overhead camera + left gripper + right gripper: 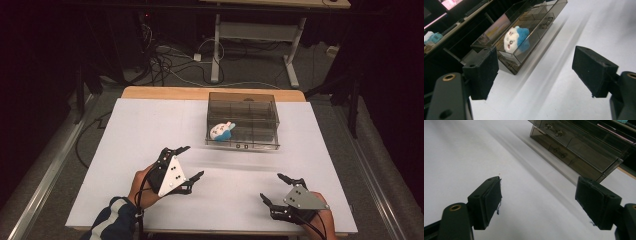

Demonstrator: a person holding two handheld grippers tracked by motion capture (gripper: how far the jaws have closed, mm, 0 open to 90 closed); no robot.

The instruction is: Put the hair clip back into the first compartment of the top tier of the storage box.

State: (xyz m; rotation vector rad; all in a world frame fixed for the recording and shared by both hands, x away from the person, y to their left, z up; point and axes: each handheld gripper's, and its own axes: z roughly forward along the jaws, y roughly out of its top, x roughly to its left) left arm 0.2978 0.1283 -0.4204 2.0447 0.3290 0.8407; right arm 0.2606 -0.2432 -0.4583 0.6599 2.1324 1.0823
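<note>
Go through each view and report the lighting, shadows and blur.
High view: the white table is brightly lit, the room behind dark, with a faint smeared band before the clear drawer box. Left gripper view: soft streaks cross the table; the plush toy is slightly soft. Right gripper view: similar streaks, the drawer handles blurred, the near black pads sharper.

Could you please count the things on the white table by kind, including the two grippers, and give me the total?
Clear smoky drawer box: 1
White and blue plush toy, inside the box at its left end: 1
Handheld grippers, the left gripper and the right gripper, both open and holding nothing: 2
Total: 4
</note>
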